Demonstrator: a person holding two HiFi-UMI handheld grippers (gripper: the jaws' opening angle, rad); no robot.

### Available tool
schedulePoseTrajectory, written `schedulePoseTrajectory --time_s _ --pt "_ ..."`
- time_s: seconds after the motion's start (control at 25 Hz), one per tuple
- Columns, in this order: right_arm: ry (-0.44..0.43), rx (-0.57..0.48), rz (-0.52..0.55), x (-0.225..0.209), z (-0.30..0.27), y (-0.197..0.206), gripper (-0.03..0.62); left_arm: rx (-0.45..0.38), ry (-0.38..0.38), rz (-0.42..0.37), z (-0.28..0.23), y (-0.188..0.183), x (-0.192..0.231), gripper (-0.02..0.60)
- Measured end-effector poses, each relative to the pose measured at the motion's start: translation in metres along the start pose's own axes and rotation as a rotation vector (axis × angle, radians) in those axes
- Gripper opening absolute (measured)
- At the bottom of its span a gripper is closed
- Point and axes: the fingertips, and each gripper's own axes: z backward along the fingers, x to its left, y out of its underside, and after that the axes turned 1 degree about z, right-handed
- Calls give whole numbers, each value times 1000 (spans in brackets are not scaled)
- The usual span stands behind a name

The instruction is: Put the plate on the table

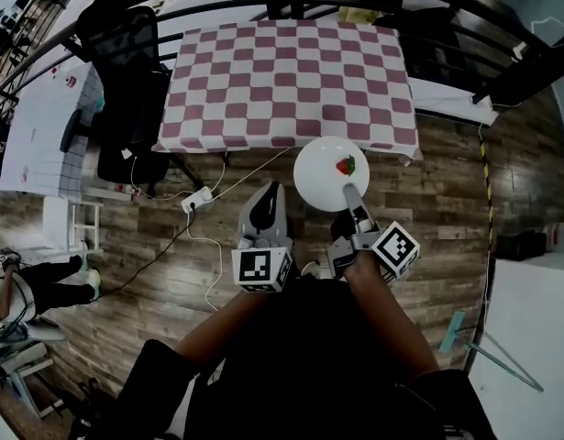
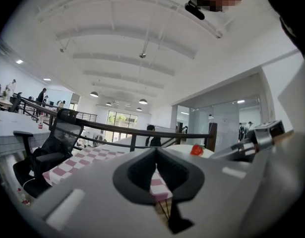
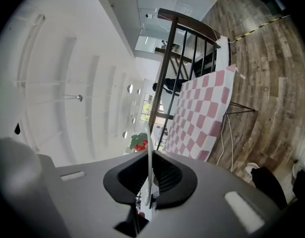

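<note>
**Head view:** The right gripper is clenched on the near rim of a round white plate. The plate hangs in the air at the near edge of the table draped in a pink-and-white checked cloth, most of it above the wooden plank floor. A small red strawberry rides on the plate, which is probably why the plate is kept flat. The left gripper points forward just beside the plate and touches nothing.

**Left gripper view:** The jaws meet tip to tip with nothing between them, so this hand looks like an idle spare. Past the jaws lie the checked cloth and, to the right, the plate carrying its strawberry.

**Right gripper view:** The plate appears edge-on as a thin white line pinched between the closed jaws. The rim sits deep in the grip, apparently so one hand can bear the load. The table lies ahead, and the set-down appears not yet done.
</note>
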Motion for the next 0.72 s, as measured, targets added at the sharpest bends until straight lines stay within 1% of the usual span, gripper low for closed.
schedulePoseTrajectory --time_s 0.08,0.16,0.32,0.44,0.6,0.72 --pt "0 5 -11 1 -22 -6 18 6 -11 9 -20 -1 13 9" --pt "42 19 7 -3 -43 -10 18 6 -15 11 -40 -5 27 9" --pt "81 14 47 -3 -85 -26 18 17 11 9 -80 -9 44 9" --pt "80 -3 35 0 -115 -41 18 43 38 19 -111 -10 52 9" --pt "104 -9 27 2 -153 -58 18 36 65 17 -147 -21 63 9" --pt "90 -21 23 8 -183 -65 18 52 89 15 -172 -30 76 9"
